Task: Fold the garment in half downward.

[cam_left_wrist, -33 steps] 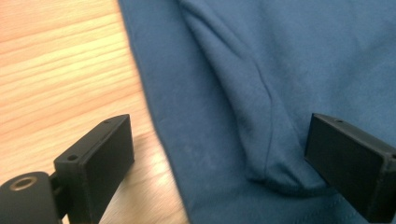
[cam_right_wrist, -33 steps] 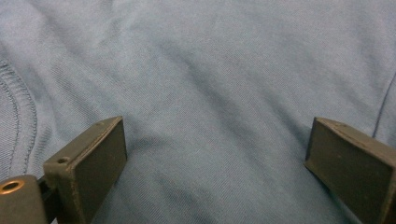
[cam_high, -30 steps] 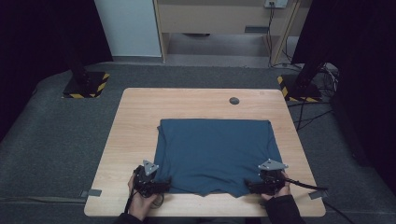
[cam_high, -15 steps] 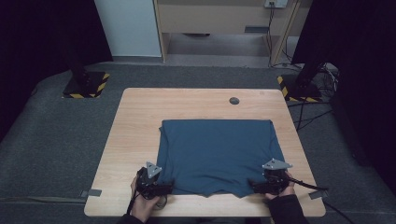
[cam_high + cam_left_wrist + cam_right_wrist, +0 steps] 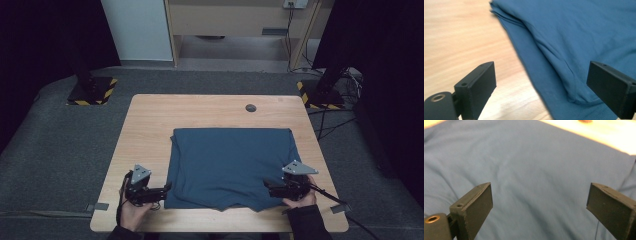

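Note:
A folded dark blue shirt (image 5: 231,165) lies flat on the wooden table (image 5: 150,125), toward its near half. My left gripper (image 5: 166,189) rests at the shirt's near left corner, jaws wide open. In the left gripper view the shirt's layered edge (image 5: 554,67) runs between the jaws, with bare wood to the left. My right gripper (image 5: 267,187) sits at the near right corner, open, low over the cloth. Blue fabric (image 5: 534,177) spans the space between the jaws in the right gripper view.
A small dark round disc (image 5: 250,108) lies on the table beyond the shirt. Black stands with yellow-striped bases (image 5: 92,90) flank the table on grey carpet. Cables (image 5: 330,127) trail on the floor at the right. A wooden cabinet (image 5: 235,20) stands at the back.
The shirt's near part has settled flat on the table. Both grippers stay at the near corners, the left one now just off the cloth's edge.

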Demonstrator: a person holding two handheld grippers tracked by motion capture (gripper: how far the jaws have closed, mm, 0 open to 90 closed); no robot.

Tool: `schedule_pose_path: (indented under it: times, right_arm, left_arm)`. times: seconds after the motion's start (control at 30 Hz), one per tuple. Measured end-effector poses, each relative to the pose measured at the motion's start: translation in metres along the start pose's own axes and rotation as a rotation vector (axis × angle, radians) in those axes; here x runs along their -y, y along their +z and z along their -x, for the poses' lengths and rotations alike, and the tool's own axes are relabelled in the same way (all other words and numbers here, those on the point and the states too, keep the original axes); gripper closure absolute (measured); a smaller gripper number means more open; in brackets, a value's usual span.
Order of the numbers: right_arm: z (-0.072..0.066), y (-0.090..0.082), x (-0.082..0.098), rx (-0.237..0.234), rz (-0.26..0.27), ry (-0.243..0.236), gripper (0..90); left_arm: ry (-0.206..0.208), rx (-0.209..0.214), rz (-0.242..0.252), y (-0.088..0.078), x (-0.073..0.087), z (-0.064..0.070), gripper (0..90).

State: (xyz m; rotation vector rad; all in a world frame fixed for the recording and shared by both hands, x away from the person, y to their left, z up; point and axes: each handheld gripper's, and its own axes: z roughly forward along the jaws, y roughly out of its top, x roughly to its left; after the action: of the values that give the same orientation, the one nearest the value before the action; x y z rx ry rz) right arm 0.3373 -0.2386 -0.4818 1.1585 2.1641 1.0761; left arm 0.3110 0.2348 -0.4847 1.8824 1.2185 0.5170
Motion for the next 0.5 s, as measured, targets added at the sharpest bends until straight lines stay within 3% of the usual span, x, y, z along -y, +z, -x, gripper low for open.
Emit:
schedule_pose_path:
  times: [0.27, 0.5]
  right_arm:
    - [-0.013, -0.009, -0.040, -0.005, 0.039, -0.053, 6.5]
    - [-0.019, -0.004, -0.050, -0.010, 0.039, -0.060, 6.4]
  left_arm:
    - [-0.048, -0.032, 0.062, -0.024, -0.009, -0.025, 7.6]
    - [-0.063, -0.035, 0.057, -0.026, -0.011, -0.031, 7.2]
